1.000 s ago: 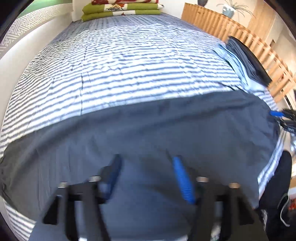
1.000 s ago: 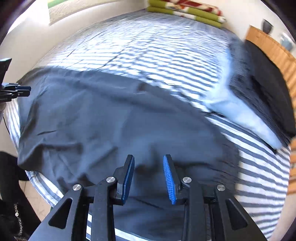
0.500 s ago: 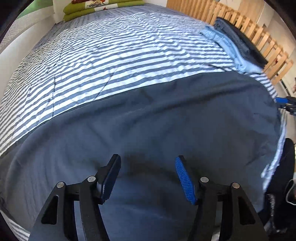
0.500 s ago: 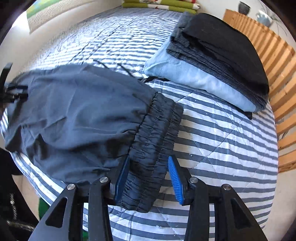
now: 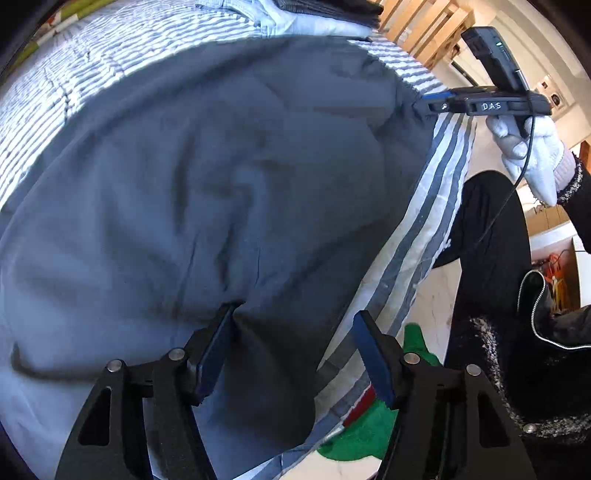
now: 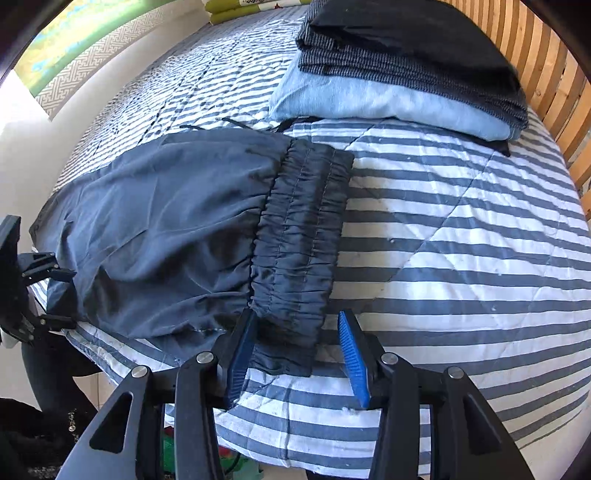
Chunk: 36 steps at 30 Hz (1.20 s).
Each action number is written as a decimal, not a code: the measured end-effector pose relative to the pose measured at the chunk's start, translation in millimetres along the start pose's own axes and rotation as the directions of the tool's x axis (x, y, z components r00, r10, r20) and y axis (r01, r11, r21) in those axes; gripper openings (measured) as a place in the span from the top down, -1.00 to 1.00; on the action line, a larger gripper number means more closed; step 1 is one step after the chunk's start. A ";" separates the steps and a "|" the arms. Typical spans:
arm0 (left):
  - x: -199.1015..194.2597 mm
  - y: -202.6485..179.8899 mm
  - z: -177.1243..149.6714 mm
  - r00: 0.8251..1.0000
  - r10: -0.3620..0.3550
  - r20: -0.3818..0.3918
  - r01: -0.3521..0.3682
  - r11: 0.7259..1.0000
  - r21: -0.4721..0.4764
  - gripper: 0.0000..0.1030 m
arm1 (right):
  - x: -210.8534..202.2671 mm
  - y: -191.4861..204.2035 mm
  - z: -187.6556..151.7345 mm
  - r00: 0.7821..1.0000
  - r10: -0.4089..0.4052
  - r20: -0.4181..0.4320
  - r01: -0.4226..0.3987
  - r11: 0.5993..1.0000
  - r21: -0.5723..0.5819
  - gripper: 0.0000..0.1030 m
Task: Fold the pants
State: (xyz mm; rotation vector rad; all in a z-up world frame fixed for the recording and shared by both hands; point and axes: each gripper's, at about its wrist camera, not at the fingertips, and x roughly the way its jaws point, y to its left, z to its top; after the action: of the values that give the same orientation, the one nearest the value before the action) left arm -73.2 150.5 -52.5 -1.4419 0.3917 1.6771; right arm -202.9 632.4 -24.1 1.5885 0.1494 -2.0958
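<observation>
Dark grey pants point(image 5: 221, 184) lie spread across the striped bed cover point(image 6: 461, 258). My left gripper point(image 5: 293, 354) points down at their near edge by the side of the bed. Its jaws are opening, with a fold of the fabric between them and the left pad point(image 5: 214, 350) touching it. My right gripper point(image 6: 295, 343) stands open astride the near corner of the gathered waistband point(image 6: 303, 236); only its left pad point(image 6: 243, 343) meets the cloth. In the left wrist view a white-gloved hand point(image 5: 532, 155) holds the right gripper point(image 5: 428, 105). The left gripper point(image 6: 64, 297) shows at the far left of the right wrist view.
A stack of folded clothes point(image 6: 399, 74) sits on the bed beyond the waistband, against a wooden slatted board point(image 6: 546, 74). Green cushions point(image 6: 236, 5) lie at the far end. The person's black-clad leg point(image 5: 487, 258) and a green item on the floor point(image 5: 369, 432) are beside the bed.
My left gripper swung and rolled from over the middle of the pants to their near edge at the bedside. My right gripper moved along to the waistband corner and its jaws widened.
</observation>
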 end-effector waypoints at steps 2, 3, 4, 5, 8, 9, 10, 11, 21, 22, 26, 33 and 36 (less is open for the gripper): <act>-3.0 -2.5 -6.6 0.999 -0.023 -0.028 0.023 1.000 -0.004 -0.31 | 2.6 6.9 -1.2 0.999 -0.036 0.001 0.036 0.998 -0.046 0.29; -5.9 -3.6 -9.7 0.999 -0.019 -0.040 0.019 1.000 -0.002 -0.32 | 1.4 8.9 -2.0 0.997 -0.074 0.005 0.075 0.995 -0.069 0.29; -10.9 -3.5 -12.4 0.999 -0.003 -0.040 0.003 1.000 0.001 -0.32 | -1.1 9.5 -2.7 0.994 -0.107 0.009 0.107 0.991 -0.086 0.29; -18.3 -0.4 -15.6 1.000 0.001 -0.022 -0.001 1.000 -0.013 -0.32 | -6.0 11.1 -2.7 0.989 -0.148 0.018 0.150 0.983 -0.108 0.29; -48.6 25.2 -23.0 0.998 -0.004 0.068 0.013 0.992 -0.123 -0.32 | -30.5 19.6 -2.4 0.973 -0.205 0.102 0.219 0.964 -0.151 0.29; -61.4 37.7 -27.3 0.994 0.000 0.105 0.017 0.986 -0.166 -0.32 | -39.9 22.1 -0.3 0.973 -0.187 0.131 0.205 0.968 -0.141 0.29; -72.5 46.6 -32.3 0.991 0.018 0.132 0.009 0.980 -0.197 -0.32 | -49.7 26.7 2.5 0.975 -0.146 0.167 0.170 0.975 -0.141 0.29; -84.0 57.7 -38.4 0.986 0.048 0.160 -0.010 0.973 -0.229 -0.32 | -57.9 34.1 6.2 0.974 -0.110 0.200 0.141 0.979 -0.150 0.29; -151.9 187.6 -112.2 0.910 0.346 0.227 -0.164 0.806 -0.568 -0.32 | -29.6 172.3 93.0 0.946 0.138 0.292 0.014 0.886 -0.463 0.20; -157.7 197.3 -122.2 0.896 0.385 0.220 -0.195 0.788 -0.584 -0.32 | -21.5 189.8 100.5 0.948 0.152 0.281 0.006 0.871 -0.492 0.20; -190.8 241.0 -173.2 0.850 0.478 0.220 -0.206 0.687 -0.697 -0.32 | 15.7 260.7 124.1 0.970 0.190 0.154 -0.063 0.804 -0.591 0.25; -271.2 338.1 -265.2 0.709 0.694 0.123 -0.289 0.445 -0.848 -0.19 | 62.1 379.9 156.6 0.968 0.252 0.013 -0.171 0.694 -0.700 0.59; -300.7 388.1 -291.5 0.695 0.713 0.095 -0.295 0.404 -0.866 -0.16 | 88.9 427.2 166.3 0.962 0.269 -0.045 -0.221 0.672 -0.706 0.60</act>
State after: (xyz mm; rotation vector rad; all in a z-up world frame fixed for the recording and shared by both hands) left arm -196.0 -401.2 28.4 -1.5055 -0.3140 2.9322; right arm -172.3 170.2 34.6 0.9929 0.6091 -1.5755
